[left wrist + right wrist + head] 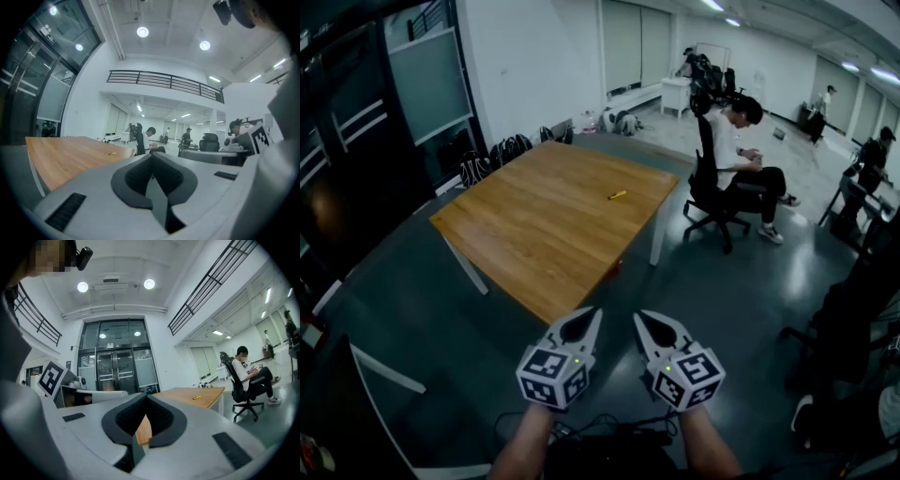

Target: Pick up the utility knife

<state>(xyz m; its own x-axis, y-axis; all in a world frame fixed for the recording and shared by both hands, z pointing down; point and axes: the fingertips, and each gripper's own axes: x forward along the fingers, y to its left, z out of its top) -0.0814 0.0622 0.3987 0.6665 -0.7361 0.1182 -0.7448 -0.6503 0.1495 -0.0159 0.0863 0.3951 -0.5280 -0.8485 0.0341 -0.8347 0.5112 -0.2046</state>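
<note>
Near far table (525,234) edge: utility knife (618,195); left claw (594,313), right claw (640,317) clenched empty, well short.

Yellow utility knife (618,195), brown wooden table (553,220)

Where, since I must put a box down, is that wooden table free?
Nearly the whole rectangular wooden tabletop is bare; only the small yellow utility knife lies toward its far right corner. Crowded: black bags line the floor beyond its far-left side, and a seated person sits to the right.
</note>
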